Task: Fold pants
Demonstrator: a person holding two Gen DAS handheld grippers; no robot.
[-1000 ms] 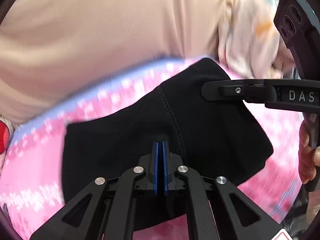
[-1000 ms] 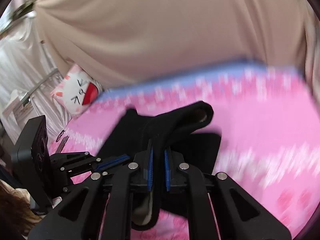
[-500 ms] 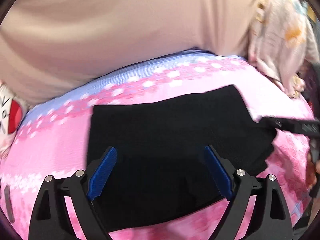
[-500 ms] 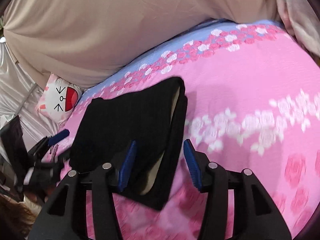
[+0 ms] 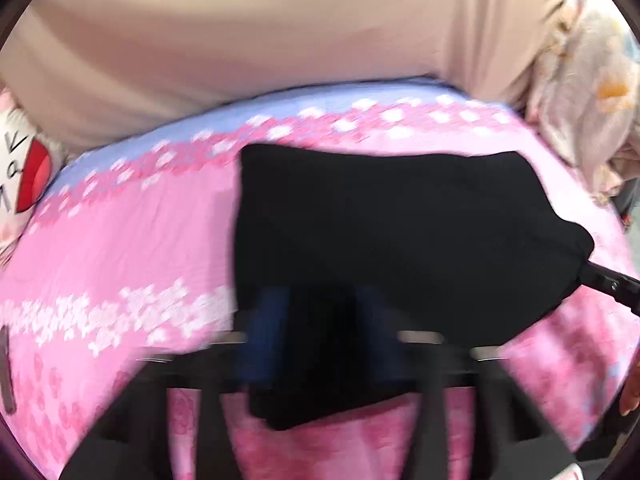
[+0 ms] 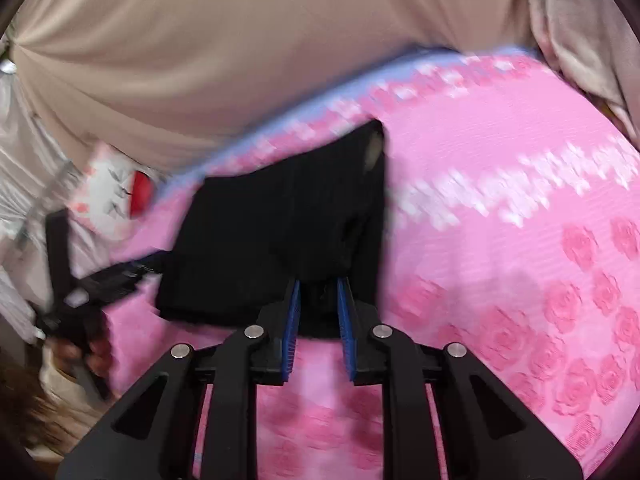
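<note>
The black pants [image 5: 400,232] lie folded into a compact rectangle on the pink flowered bedspread [image 5: 120,248]. They also show in the right wrist view [image 6: 272,232]. My left gripper [image 5: 316,340] is blurred by motion, its blue pads partly closed around the near edge of the pants. My right gripper [image 6: 318,316] has its pads narrowed around the near edge of the pants, with cloth between them. The right gripper's finger tip [image 5: 608,284] touches the pants' right corner in the left wrist view.
A beige curtain [image 5: 280,40] hangs behind the bed. A white cat-face cushion [image 6: 112,192] lies at the bed's far left. A pale printed cloth [image 5: 592,92] hangs at the right. The left gripper's body [image 6: 80,280] shows at the left of the right wrist view.
Both grippers let go of the pants and opened wide half a second ago. Now both have narrowed again around the near edge of the folded pants.
</note>
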